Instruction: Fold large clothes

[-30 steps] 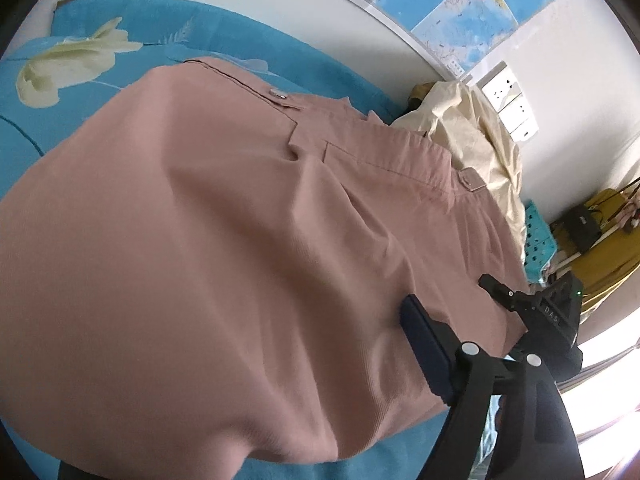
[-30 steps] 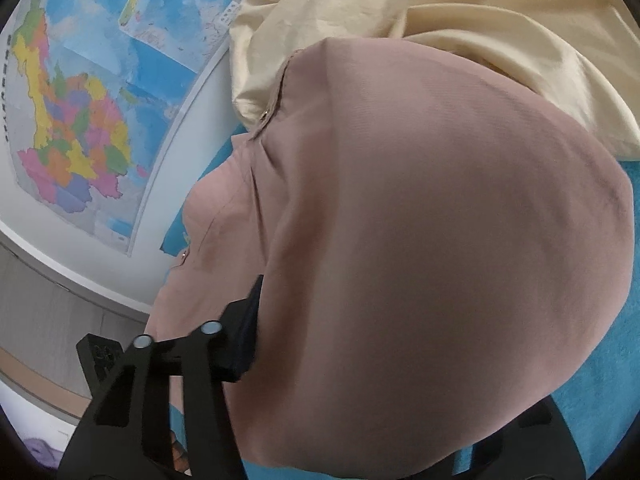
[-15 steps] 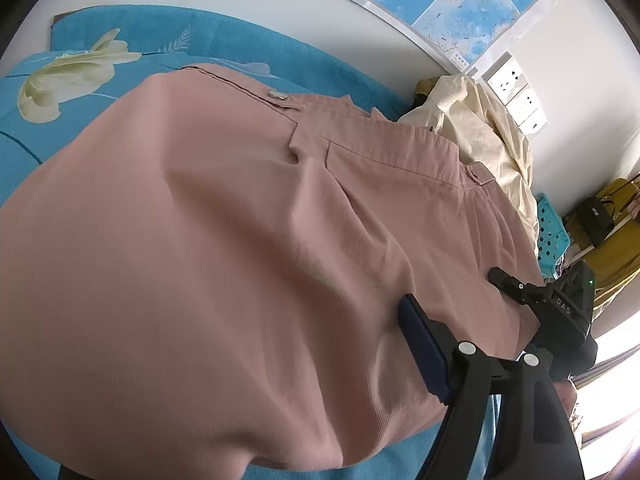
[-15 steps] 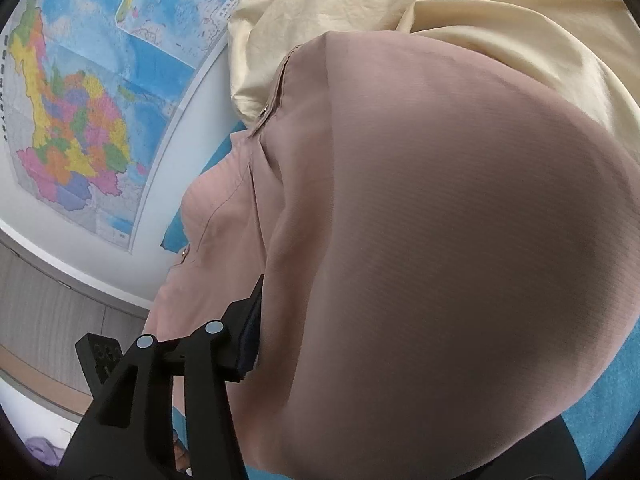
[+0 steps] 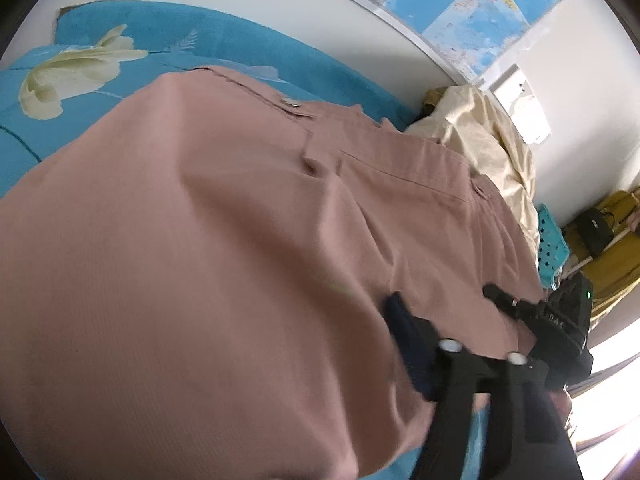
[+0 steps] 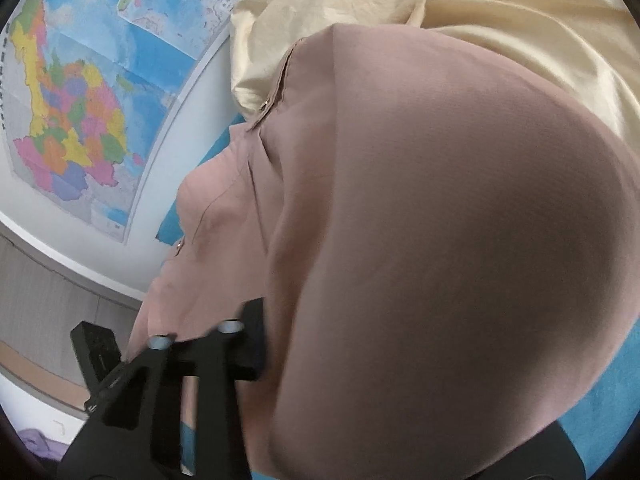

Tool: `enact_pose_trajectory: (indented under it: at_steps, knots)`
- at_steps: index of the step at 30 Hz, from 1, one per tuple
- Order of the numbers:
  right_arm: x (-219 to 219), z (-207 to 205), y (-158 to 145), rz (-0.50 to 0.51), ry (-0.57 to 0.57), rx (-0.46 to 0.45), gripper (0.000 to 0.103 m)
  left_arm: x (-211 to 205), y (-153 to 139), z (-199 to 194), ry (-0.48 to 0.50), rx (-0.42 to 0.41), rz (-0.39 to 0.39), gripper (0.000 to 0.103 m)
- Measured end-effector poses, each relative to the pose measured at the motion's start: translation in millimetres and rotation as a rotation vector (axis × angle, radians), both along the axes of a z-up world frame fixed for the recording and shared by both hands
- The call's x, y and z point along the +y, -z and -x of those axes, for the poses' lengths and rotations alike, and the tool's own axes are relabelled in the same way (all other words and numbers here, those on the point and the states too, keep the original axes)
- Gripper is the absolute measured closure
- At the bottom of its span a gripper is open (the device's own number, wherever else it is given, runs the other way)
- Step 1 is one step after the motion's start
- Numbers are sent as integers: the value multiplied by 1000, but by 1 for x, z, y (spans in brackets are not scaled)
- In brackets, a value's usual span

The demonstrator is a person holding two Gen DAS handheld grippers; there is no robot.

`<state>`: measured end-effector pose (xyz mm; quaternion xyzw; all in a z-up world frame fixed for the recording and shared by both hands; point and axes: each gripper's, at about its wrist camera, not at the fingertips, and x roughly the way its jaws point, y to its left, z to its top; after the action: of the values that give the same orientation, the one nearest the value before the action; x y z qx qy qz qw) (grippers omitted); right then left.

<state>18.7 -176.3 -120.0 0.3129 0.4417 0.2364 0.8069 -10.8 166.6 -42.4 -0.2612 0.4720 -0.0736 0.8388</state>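
Note:
Pink trousers (image 5: 240,220) lie spread on a blue flowered bedsheet (image 5: 180,36), waistband toward the wall. My left gripper (image 5: 248,392) straddles their near edge. One dark-padded finger (image 5: 404,332) rests on top and the other is hidden under the cloth. Its jaws are closing with the fabric between them. In the right wrist view the trousers (image 6: 460,240) bulge up between the jaws of my right gripper (image 6: 400,380), which are also closing. Its left finger (image 6: 252,340) touches the cloth's side and the other finger is mostly covered. The right gripper's black body (image 5: 560,320) shows at the trousers' far side.
A cream garment (image 6: 480,8) lies crumpled beyond the trousers, against the wall. Maps (image 6: 80,100) hang on the wall, with sockets (image 5: 520,108) beside them. A turquoise basket (image 5: 552,240) and a yellow item (image 5: 612,248) stand past the bed's end.
The visible finger of each gripper has moved inward against the pink cloth, narrowing both jaws. The trousers have stayed in place on the bed.

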Motion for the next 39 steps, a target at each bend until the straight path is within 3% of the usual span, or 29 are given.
enact_pose_trajectory:
  at_steps: [2, 5, 11, 18, 22, 26, 29, 31, 33, 35, 39]
  knots:
    - [4, 0, -3, -10, -30, -9, 83, 6, 4, -4, -8, 21, 31, 75]
    - [12, 4, -18, -43, -84, -36, 85, 16, 2, -8, -5, 31, 97, 87]
    - [36, 11, -81, -48, -172, -161, 86, 29, -41, -13, 49, -51, 76, 89]
    - [100, -20, -155, -57, -280, -295, 86, 77, -111, -38, 28, -141, -47, 89]
    - [161, -55, -199, -80, -344, -389, 86, 125, -155, -62, -51, -192, -157, 89]
    - [224, -84, -228, -109, -387, -456, 86, 174, -194, -82, -181, -251, -276, 89]
    - [277, -105, -238, -149, -419, -494, 86, 220, -213, -89, -275, -298, -323, 89]
    - [313, -114, -232, -156, -453, -521, 86, 248, -215, -90, -317, -337, -366, 89]
    - [345, -121, -212, -143, -474, -513, 86, 286, -197, -91, -348, -348, -357, 88]
    - [380, -127, -174, -115, -534, -445, 86, 321, -157, -92, -383, -293, -321, 88]
    - [437, -132, -75, 14, -625, -212, 84, 369, -58, -91, -465, -67, -293, 88]
